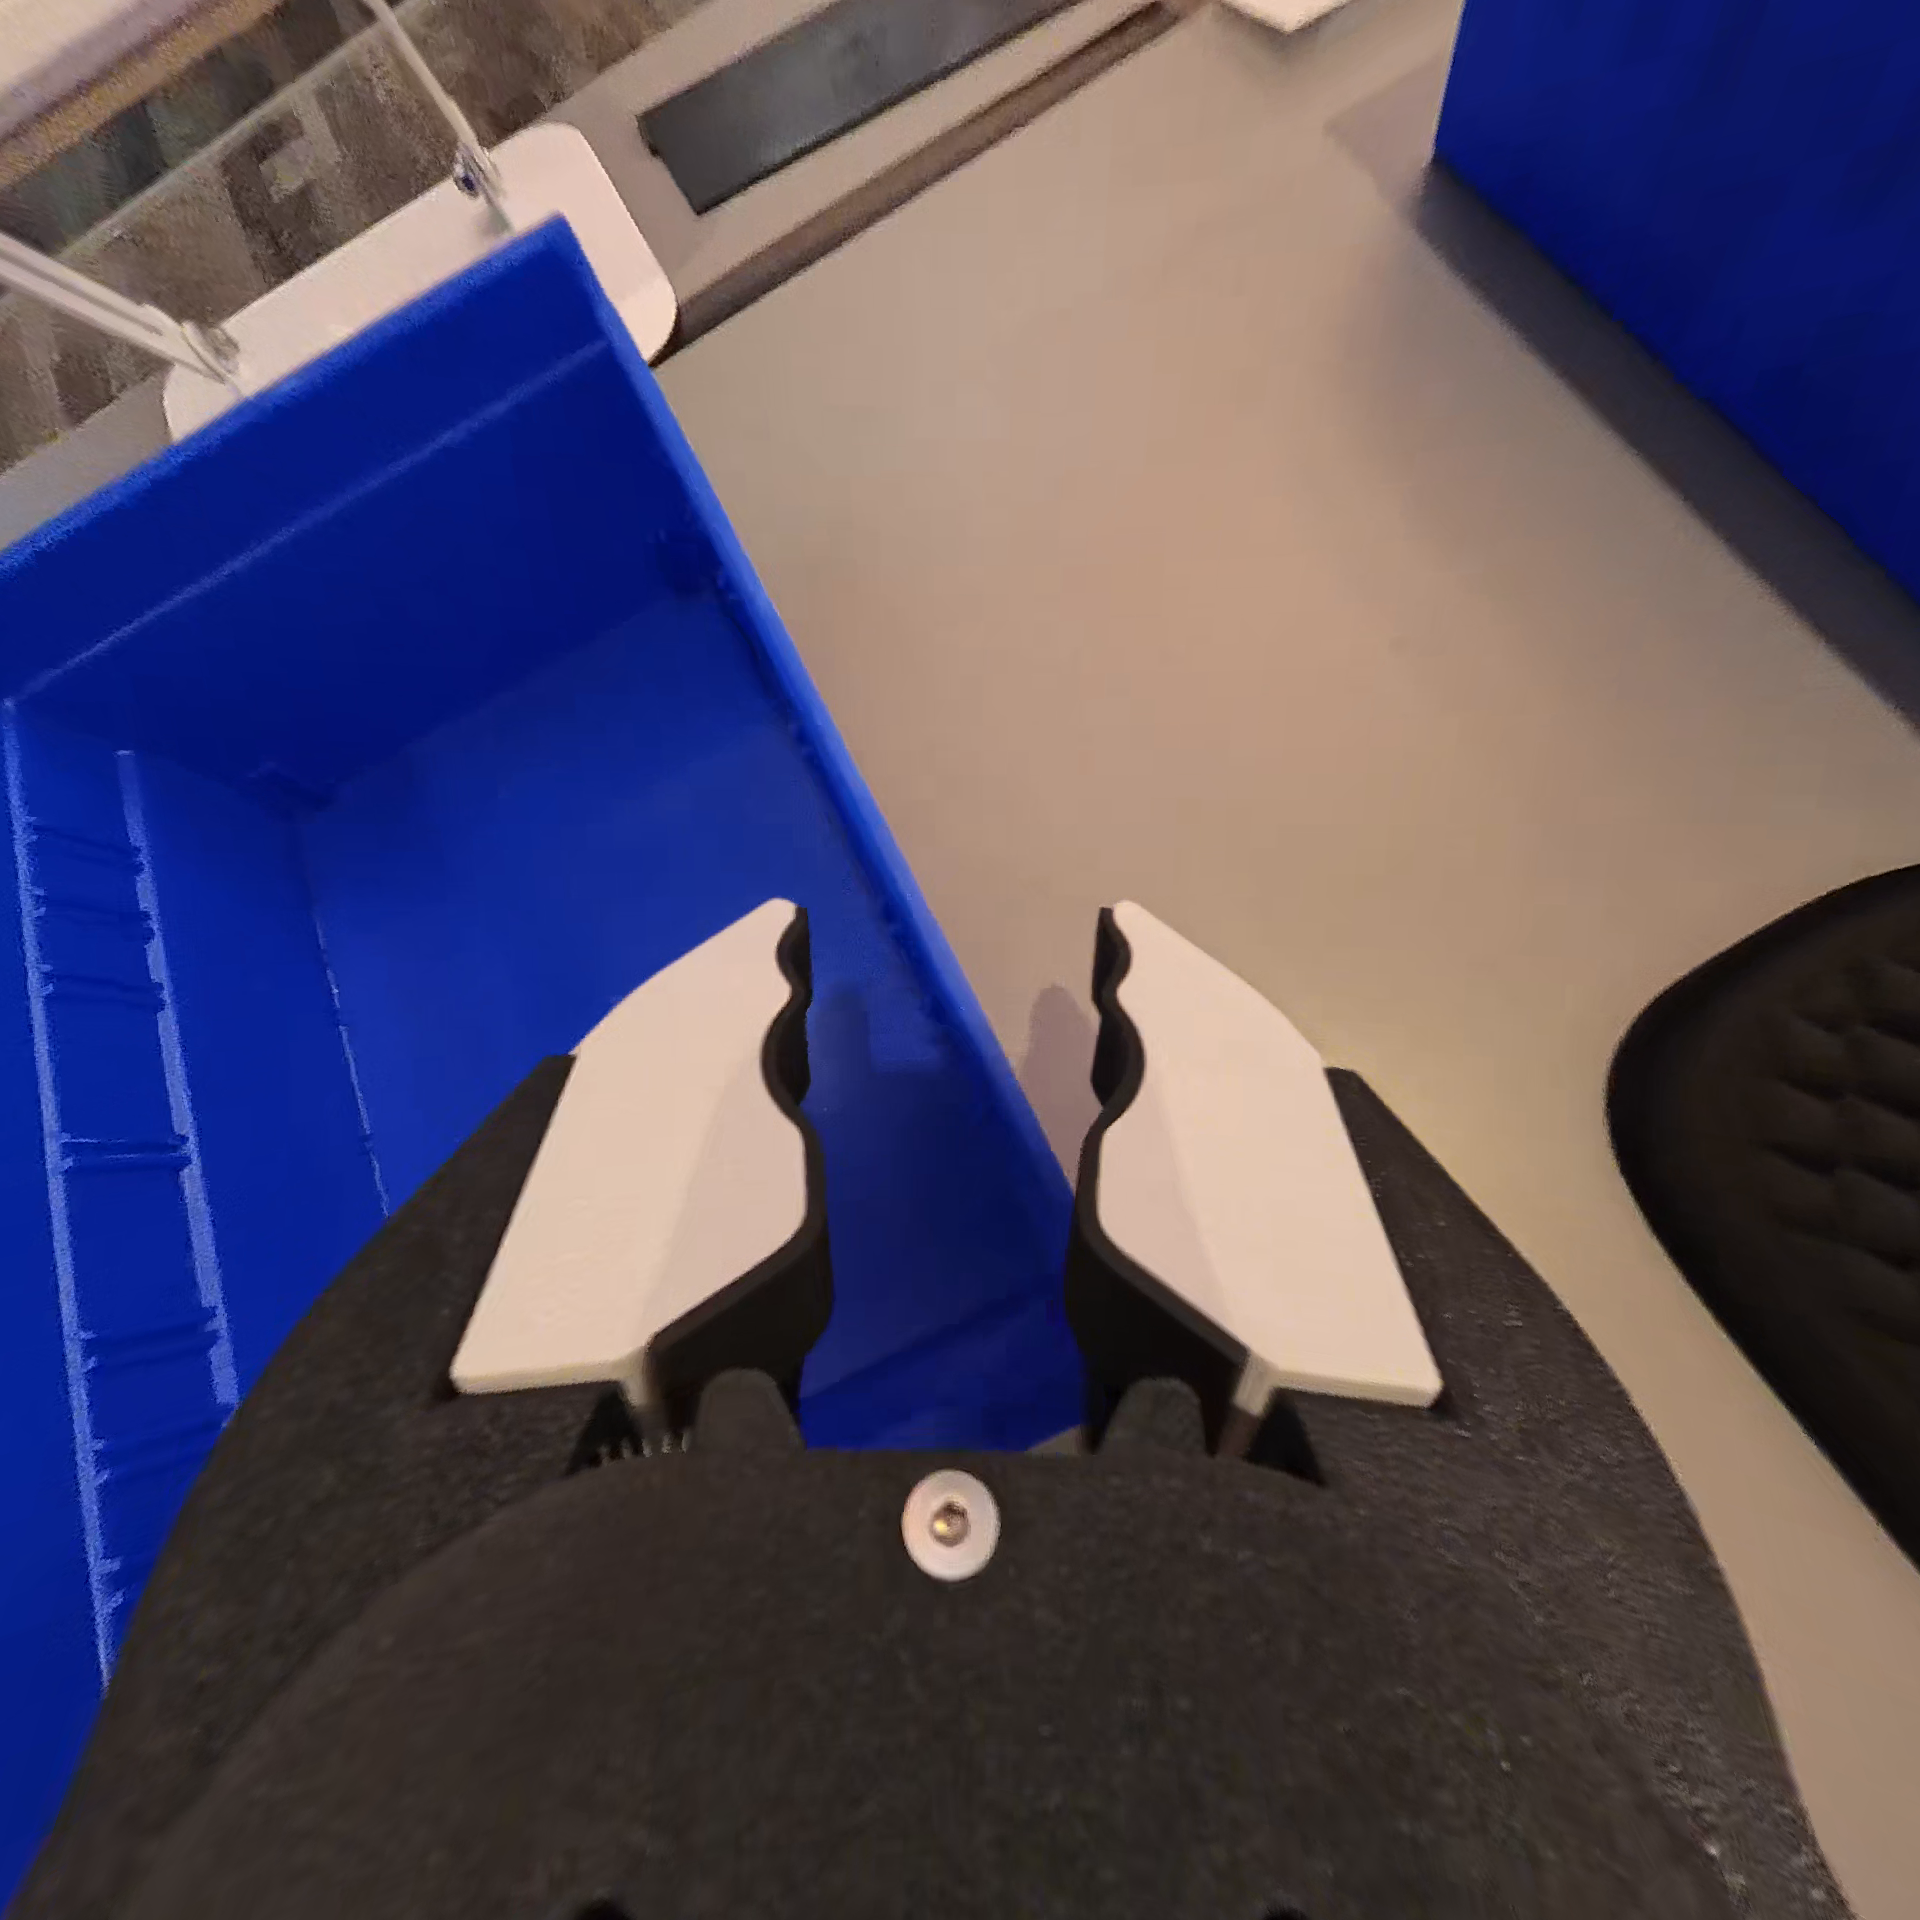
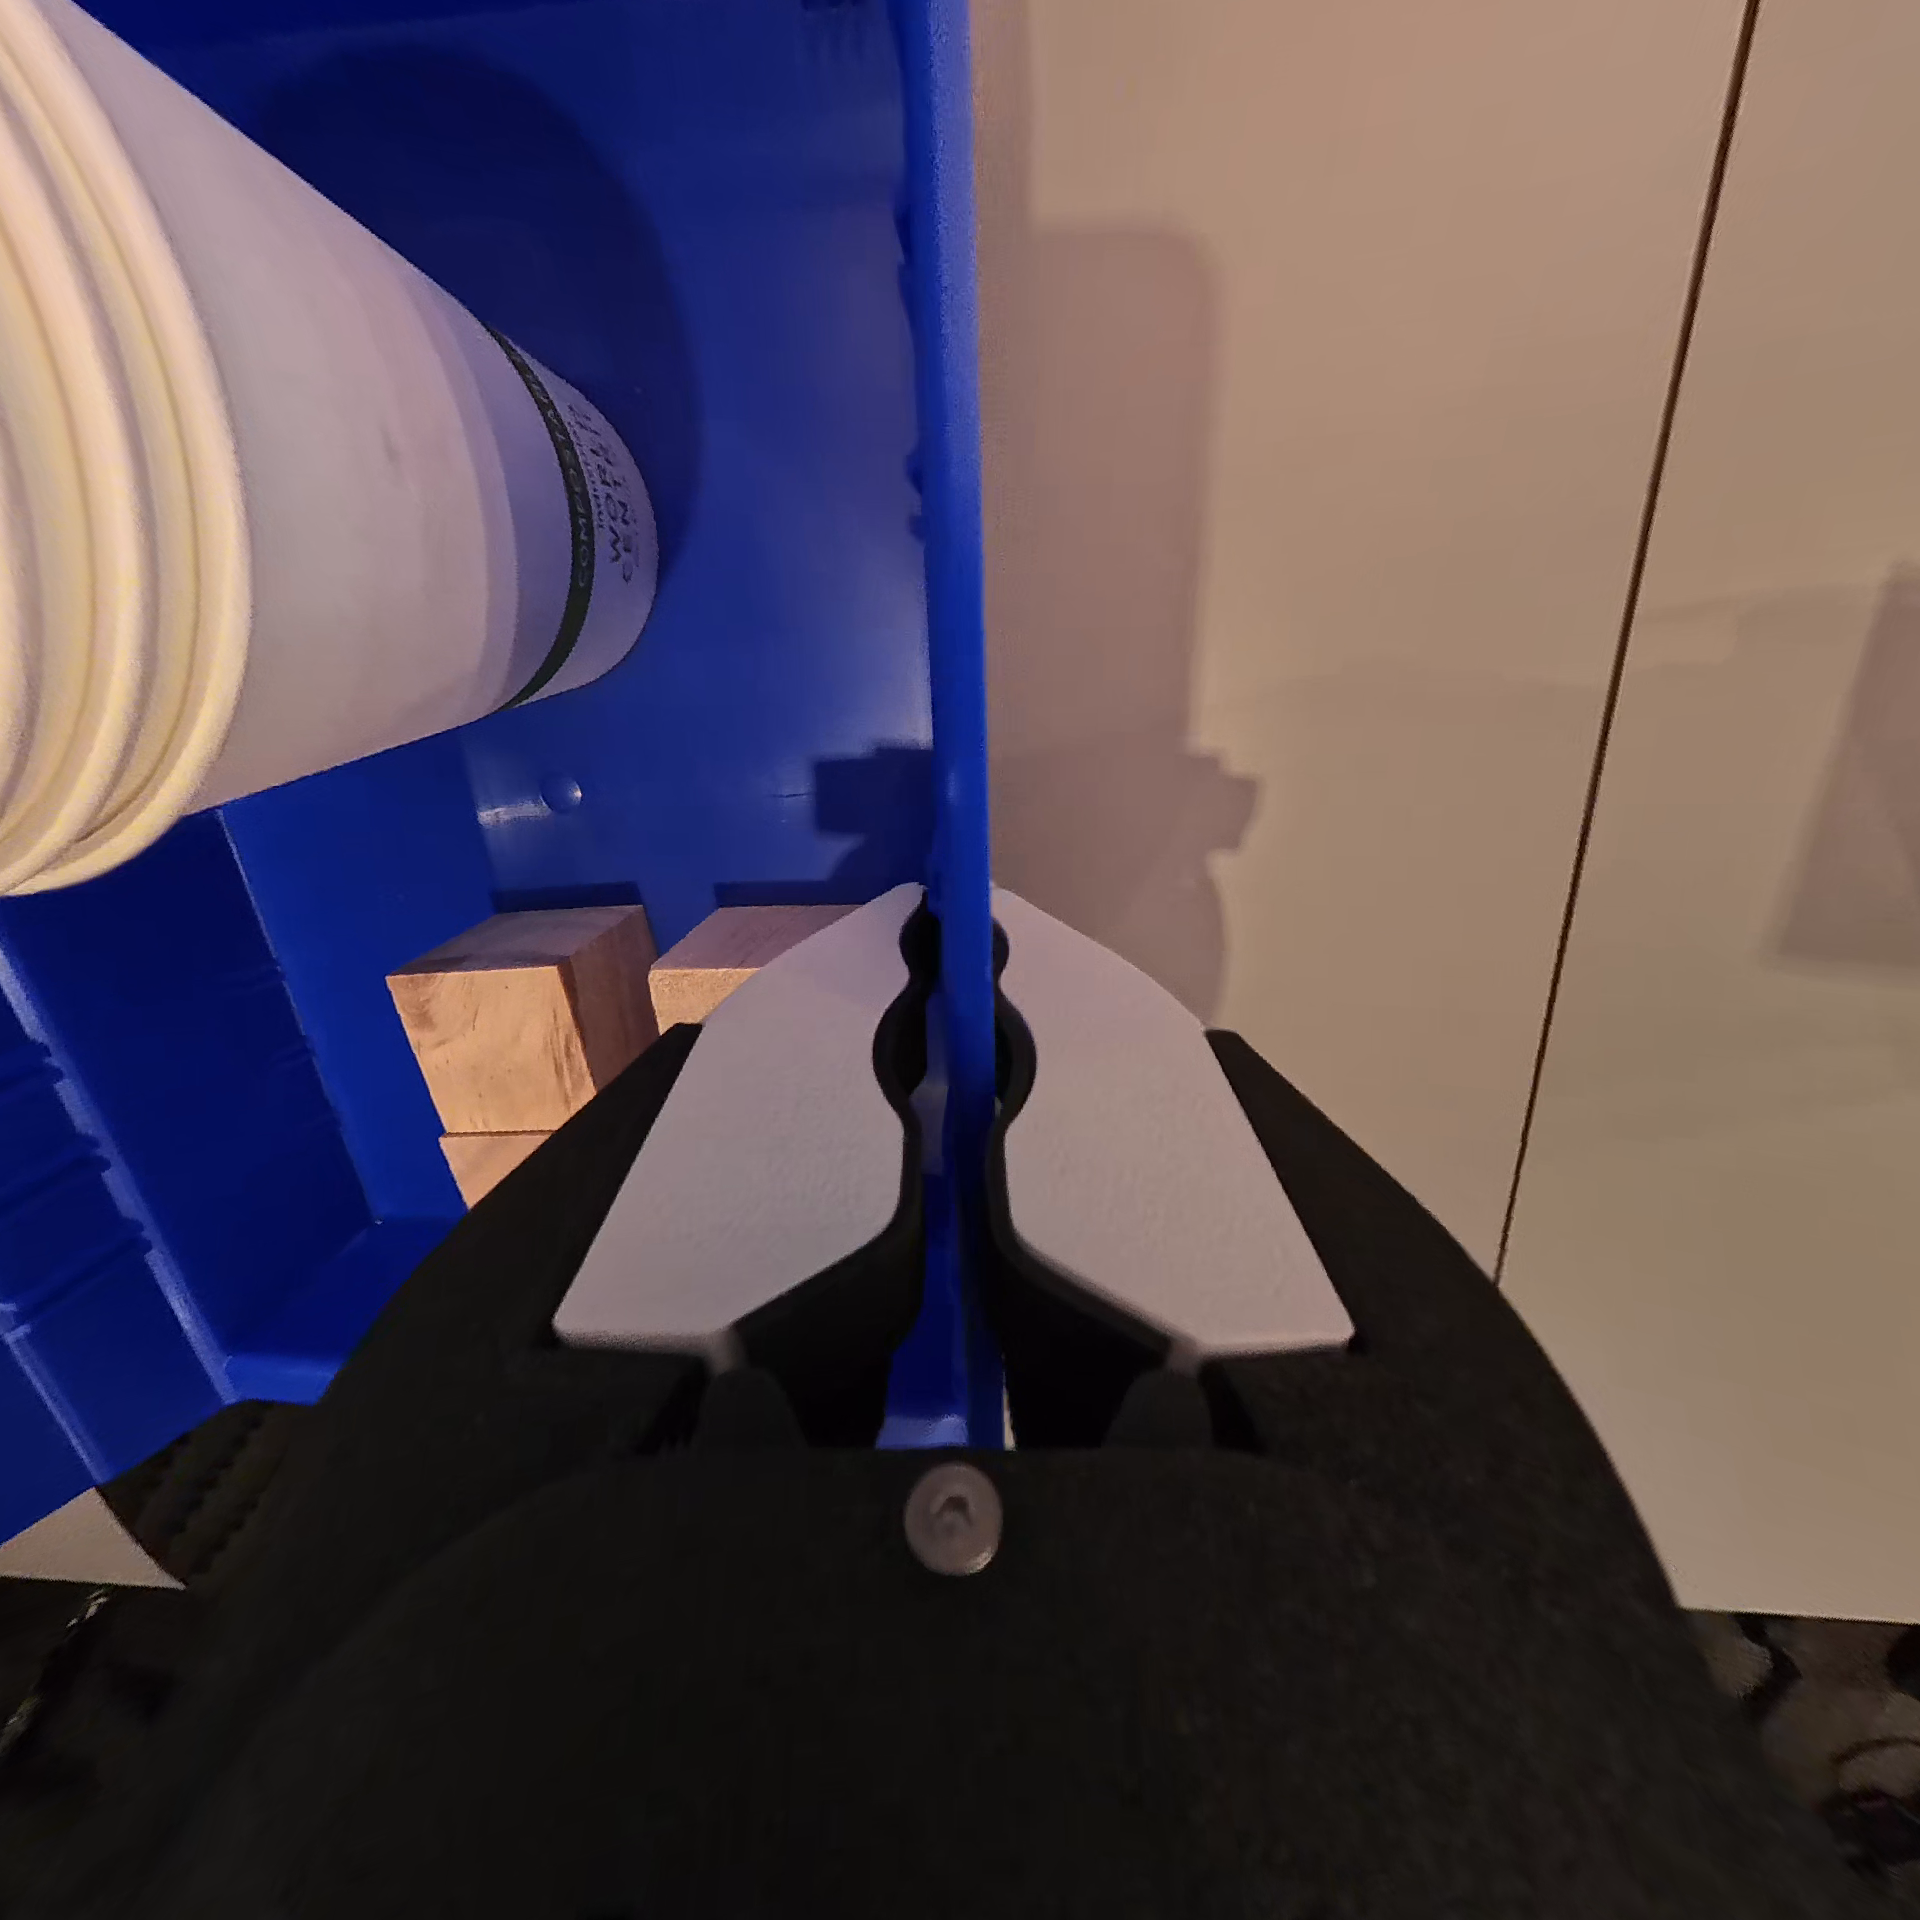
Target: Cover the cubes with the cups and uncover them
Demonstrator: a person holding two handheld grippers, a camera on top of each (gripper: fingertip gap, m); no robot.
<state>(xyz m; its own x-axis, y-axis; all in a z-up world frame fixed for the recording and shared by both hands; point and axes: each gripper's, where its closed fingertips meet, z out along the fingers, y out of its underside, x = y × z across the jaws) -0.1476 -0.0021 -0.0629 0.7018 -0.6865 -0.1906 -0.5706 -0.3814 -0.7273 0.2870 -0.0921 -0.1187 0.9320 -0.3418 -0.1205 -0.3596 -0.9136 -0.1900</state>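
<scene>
Your right gripper [image 2: 958, 894] was clamped on the thin side wall of a blue plastic bin [image 2: 951, 520], one finger inside and one outside. In that bin lay a nested stack of white paper cups [image 2: 312, 468] on its side, rims toward the camera, and near the wall stood plain wooden cubes [image 2: 499, 1018], at least three, one partly hidden behind your inner finger. Your left gripper [image 1: 951, 914] was spread and held nothing; it hovered over the edge of a second blue plastic bin [image 1: 468, 831], whose visible interior showed no contents, on a pale grey table [image 1: 1247, 623]. In my judgement, the cups will be very light, thin-walled and easily crushed, and nested ones may stick together; take one by the side wall near the base or across the rim with light pressure. The cubes look rigid and should bear a firm pinch on opposite flat faces. Only the right wrist view showed cups and cubes; only the left showed the second bin, a black mesh chair back [image 1: 1787, 1143] and another blue surface [image 1: 1714, 208] beyond.
</scene>
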